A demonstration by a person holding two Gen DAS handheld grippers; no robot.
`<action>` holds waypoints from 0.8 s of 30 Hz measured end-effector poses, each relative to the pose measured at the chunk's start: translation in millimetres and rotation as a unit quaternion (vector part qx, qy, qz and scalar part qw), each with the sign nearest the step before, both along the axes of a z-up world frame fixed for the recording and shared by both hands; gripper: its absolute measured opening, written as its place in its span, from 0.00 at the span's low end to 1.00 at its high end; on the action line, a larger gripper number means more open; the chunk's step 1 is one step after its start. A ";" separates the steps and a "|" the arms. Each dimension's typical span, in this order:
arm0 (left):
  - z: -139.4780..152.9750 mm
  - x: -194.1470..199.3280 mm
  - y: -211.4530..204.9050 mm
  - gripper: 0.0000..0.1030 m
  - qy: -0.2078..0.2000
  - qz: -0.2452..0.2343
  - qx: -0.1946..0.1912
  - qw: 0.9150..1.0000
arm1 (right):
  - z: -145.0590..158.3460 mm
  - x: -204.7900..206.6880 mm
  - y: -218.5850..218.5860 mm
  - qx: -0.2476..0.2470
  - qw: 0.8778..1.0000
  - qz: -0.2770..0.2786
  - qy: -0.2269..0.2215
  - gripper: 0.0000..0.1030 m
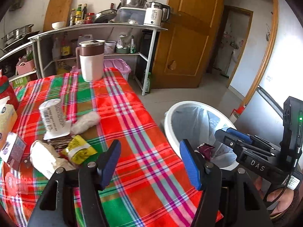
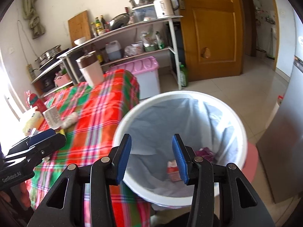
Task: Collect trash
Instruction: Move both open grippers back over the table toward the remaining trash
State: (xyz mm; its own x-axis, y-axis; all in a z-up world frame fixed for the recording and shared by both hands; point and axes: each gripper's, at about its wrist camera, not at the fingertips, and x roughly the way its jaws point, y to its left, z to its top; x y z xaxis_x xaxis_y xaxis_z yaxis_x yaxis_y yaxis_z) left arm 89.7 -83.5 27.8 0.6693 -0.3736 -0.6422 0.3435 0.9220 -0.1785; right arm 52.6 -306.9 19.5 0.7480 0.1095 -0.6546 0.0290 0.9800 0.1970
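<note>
Jaws of the left gripper (image 1: 150,160) stand wide apart and hold nothing, low in the left wrist view above the plaid-covered surface (image 1: 132,124). At lower left lies the trash: a yellow wrapper (image 1: 79,149), a crumpled white tissue (image 1: 46,158), a white paper sleeve (image 1: 53,118) and a pale wad (image 1: 86,122) just beside it. A pink-and-brown jug (image 1: 91,60) stands at the far edge. Right of centre, the white trash bin (image 1: 170,124) holds a purple wrapper (image 1: 206,150); the right gripper (image 1: 244,141) reaches in over it from the right.

Wide too are the right gripper's (image 2: 151,158) jaws, empty, above the lined bin (image 2: 181,96) at frame centre. Inside lie a purple wrapper (image 2: 205,152) and a pink carton (image 2: 173,172). At left edge sits the left gripper (image 2: 37,141).
</note>
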 end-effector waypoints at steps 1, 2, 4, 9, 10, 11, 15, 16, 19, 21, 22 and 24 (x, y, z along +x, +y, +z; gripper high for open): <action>0.7 -0.9 8.5 0.65 -0.002 0.010 0.001 1.000 | 0.6 1.3 6.3 0.002 1.000 0.007 -0.002 0.44; 1.2 -1.7 16.8 0.65 -0.002 0.018 -0.001 1.000 | 0.3 3.3 13.4 0.005 1.000 0.015 -0.003 0.44; 1.4 -4.4 33.3 0.65 -0.005 0.034 -0.004 0.999 | -1.5 7.1 26.7 0.014 0.999 0.031 -0.003 0.44; -0.7 -13.9 73.7 0.67 -0.010 0.078 0.009 0.997 | -5.0 11.9 61.1 0.027 0.996 0.081 -0.008 0.44; -1.9 -15.2 81.2 0.67 -0.009 0.088 0.012 0.996 | -4.9 12.6 69.2 0.026 0.995 0.092 -0.009 0.44; -3.4 -16.3 89.1 0.67 -0.009 0.100 0.014 0.995 | -4.8 13.9 79.4 0.024 0.994 0.105 -0.011 0.44; -11.3 -18.8 120.0 0.67 -0.001 0.135 0.013 0.991 | -7.0 16.2 109.7 0.025 0.989 0.145 -0.012 0.44; -13.3 -20.5 127.2 0.68 -0.002 0.143 0.019 0.989 | -7.1 17.4 118.0 0.024 0.988 0.154 -0.011 0.44; -18.3 -21.5 148.5 0.69 0.003 0.167 0.026 0.986 | -8.2 19.5 142.1 0.028 0.983 0.181 -0.014 0.44; -22.3 -23.1 165.6 0.69 0.006 0.182 0.021 0.983 | -8.6 21.9 160.4 0.029 0.979 0.203 -0.012 0.44; -24.4 -23.7 174.3 0.70 0.008 0.191 0.019 0.981 | -9.1 22.8 165.8 0.028 0.977 0.212 -0.012 0.45; -27.9 -22.8 188.3 0.71 0.010 0.205 0.019 0.979 | -11.8 25.3 183.4 0.022 0.973 0.231 -0.009 0.45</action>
